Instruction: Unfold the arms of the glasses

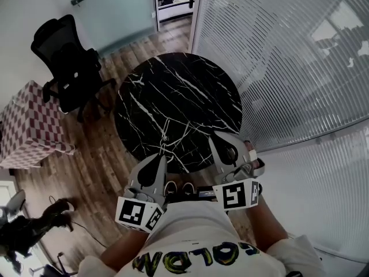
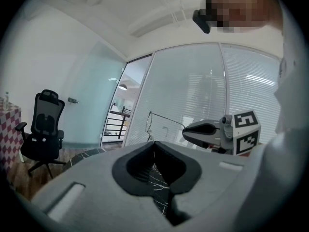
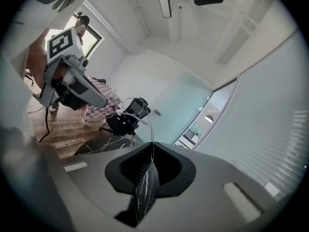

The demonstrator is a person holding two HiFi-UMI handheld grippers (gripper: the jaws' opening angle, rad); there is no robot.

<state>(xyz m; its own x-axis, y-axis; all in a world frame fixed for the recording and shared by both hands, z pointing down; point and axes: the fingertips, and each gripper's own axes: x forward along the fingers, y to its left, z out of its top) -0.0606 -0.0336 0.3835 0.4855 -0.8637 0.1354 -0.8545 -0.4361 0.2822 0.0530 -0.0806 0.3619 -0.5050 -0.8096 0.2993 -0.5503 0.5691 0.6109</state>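
Note:
Thin wire-framed glasses (image 1: 165,133) hang in the air over the near part of the round black marble table (image 1: 190,91), between my two grippers. In the left gripper view a lens rim (image 2: 149,123) rises from the tip of my left gripper (image 2: 154,144), which is shut on the frame. One arm (image 2: 169,119) runs out sideways toward my right gripper (image 2: 193,129). In the right gripper view a fine wire (image 3: 150,124) climbs out of the closed jaws of my right gripper (image 3: 152,146) and curves over to my left gripper (image 3: 104,104). Both grippers point roughly level.
A black office chair (image 1: 69,62) stands on the wooden floor at the left, with a red-and-white checkered block (image 1: 29,126) beside it. A glass wall with blinds (image 1: 277,56) runs along the right, close to the table. The person's body fills the bottom edge.

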